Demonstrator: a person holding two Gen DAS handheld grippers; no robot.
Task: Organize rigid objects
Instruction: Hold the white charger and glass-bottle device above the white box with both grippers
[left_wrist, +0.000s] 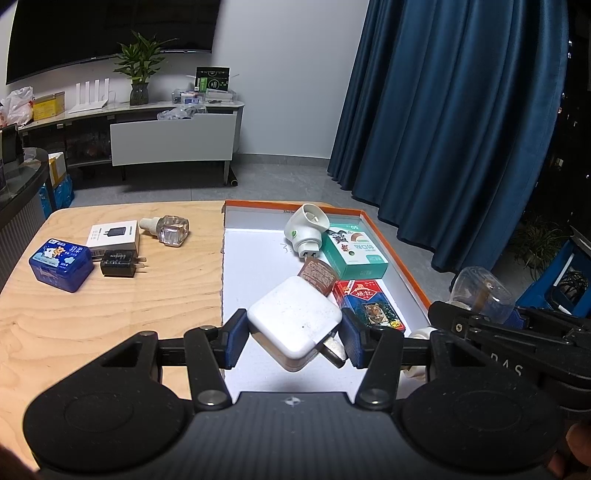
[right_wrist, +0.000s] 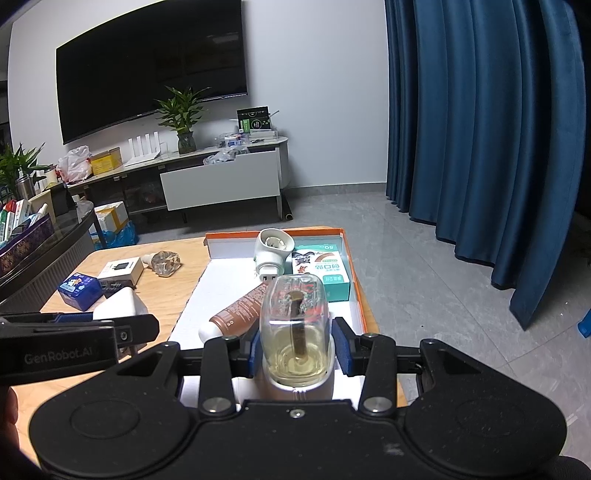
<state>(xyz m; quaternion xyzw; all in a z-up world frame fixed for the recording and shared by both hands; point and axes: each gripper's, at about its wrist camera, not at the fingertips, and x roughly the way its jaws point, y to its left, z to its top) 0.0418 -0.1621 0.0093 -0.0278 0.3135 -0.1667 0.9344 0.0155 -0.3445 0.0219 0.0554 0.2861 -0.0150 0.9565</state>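
White charger (left_wrist: 293, 323) pinched cornerwise between left gripper (left_wrist: 293, 338) pads, right gripper (right_wrist: 294, 350) clamping clear bottle (right_wrist: 294, 325), both over orange-rimmed tray (left_wrist: 399, 251)

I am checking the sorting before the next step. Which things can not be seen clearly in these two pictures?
- Brown tube: left wrist view, mostly hidden behind the white charger.
- Red card box: left wrist view, near end hidden by the left claw; right wrist view, hidden behind the clear bottle.
- Black plug: right wrist view, half covered by the charger.
- Blue box: print too small to read.
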